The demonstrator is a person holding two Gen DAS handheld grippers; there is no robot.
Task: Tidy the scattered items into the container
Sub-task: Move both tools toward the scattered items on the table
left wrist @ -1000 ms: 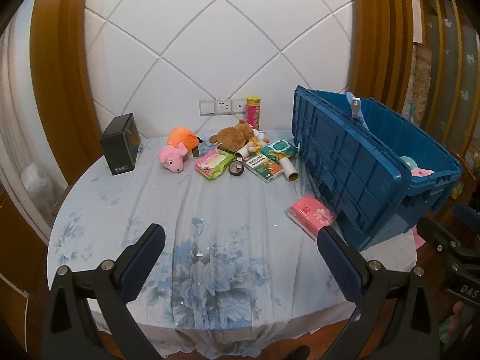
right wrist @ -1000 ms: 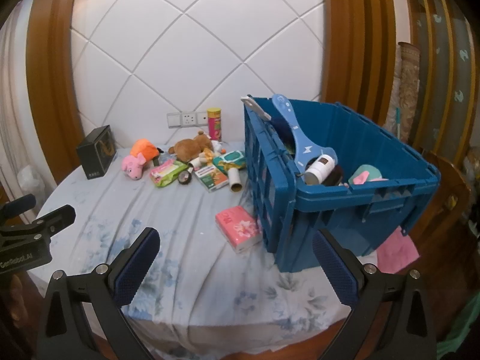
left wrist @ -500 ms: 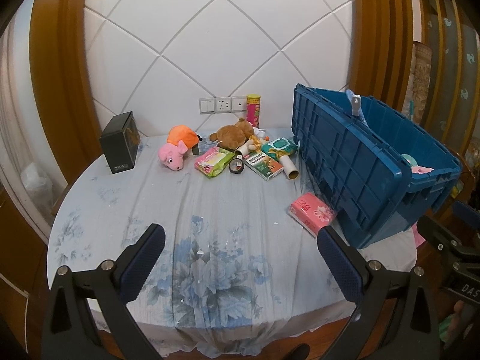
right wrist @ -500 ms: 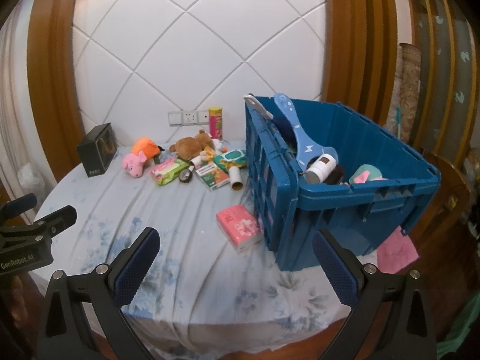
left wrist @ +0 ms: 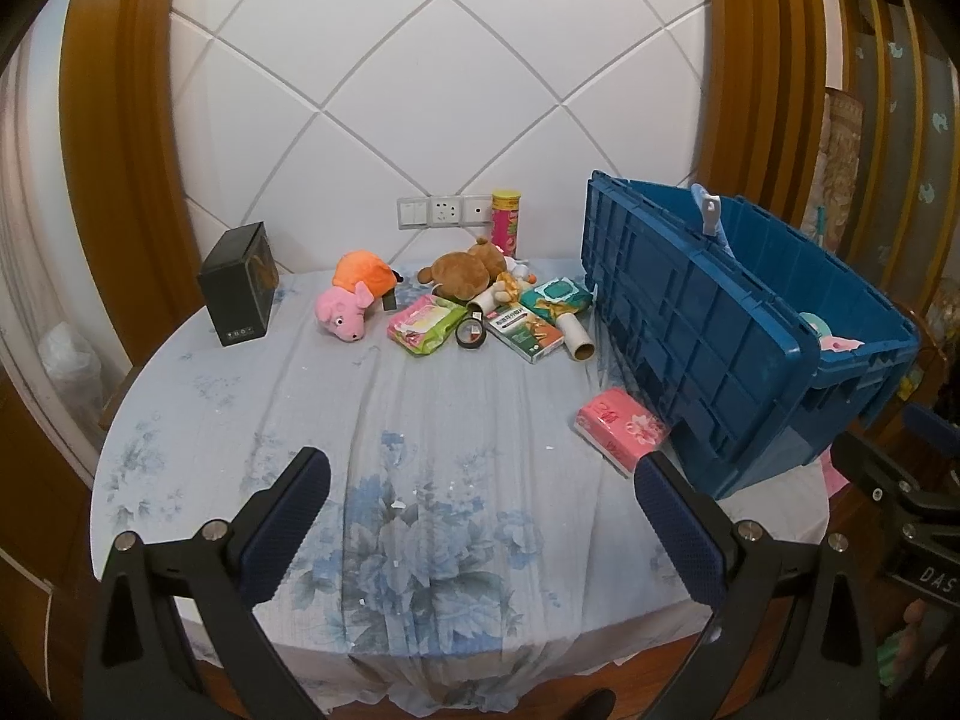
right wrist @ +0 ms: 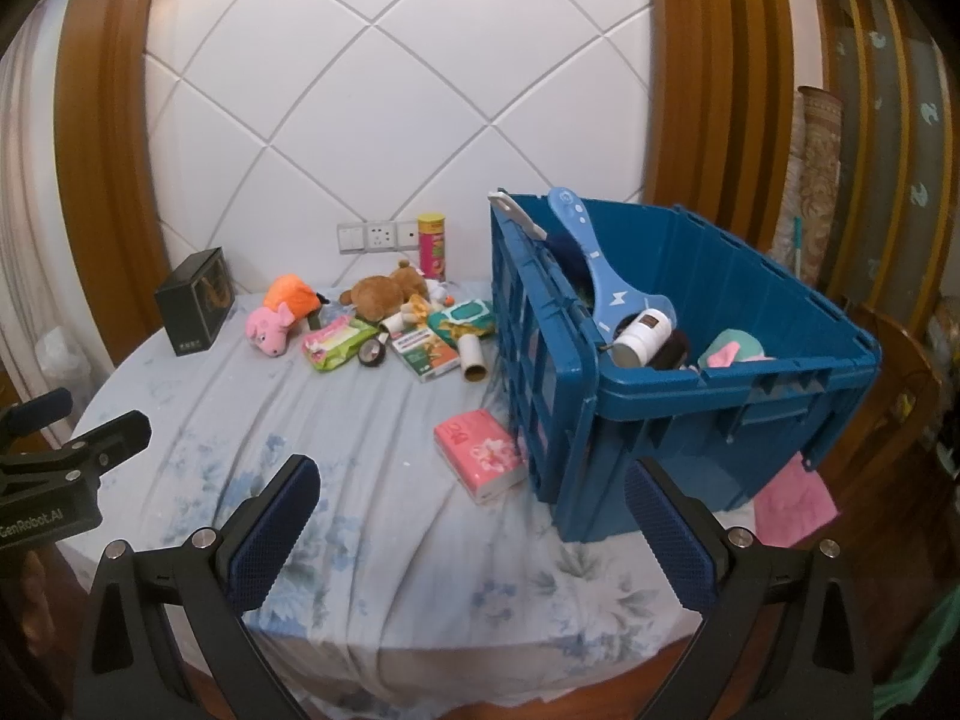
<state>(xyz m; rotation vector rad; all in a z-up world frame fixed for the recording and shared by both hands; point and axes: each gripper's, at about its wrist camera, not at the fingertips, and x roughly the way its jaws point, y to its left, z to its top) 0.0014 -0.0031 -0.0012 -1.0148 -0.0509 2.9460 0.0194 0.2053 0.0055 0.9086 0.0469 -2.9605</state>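
- Pale blue floral cloth covers the round worktop [left wrist: 420,456], which carries everything here.
- The blue crate [right wrist: 708,396] stands on the worktop's right side, open at the top; inside it lie a light blue paddle-shaped tool [right wrist: 606,282], a white bottle [right wrist: 642,339] and a teal and pink item.
- The left hand-held gripper [left wrist: 480,516] hovers over the near edge of the worktop, its 2 fingers spread wide with nothing between them.
- The right hand-held gripper [right wrist: 471,519] hangs likewise over the near edge, fingers spread wide and holding nothing.
- A black box [left wrist: 239,292] stands upright at the far left, apart from the rest.
- A brown teddy bear [left wrist: 465,270] lies near the wall, beside a pink pig plush [left wrist: 345,312] with an orange back.
- A pink tissue pack [right wrist: 480,456] lies just beside the crate's near left corner.
- A pink and green wipes pack [left wrist: 425,324], a teal wipes pack [left wrist: 555,295] and a green and white carton [left wrist: 523,333] lie in the far cluster.
- A pink and yellow canister [left wrist: 505,222] stands upright by the wall sockets.
- A cardboard tube [left wrist: 573,336] lies right of the carton.
- A black tape roll [left wrist: 470,333] rests between the wipes pack and the carton.
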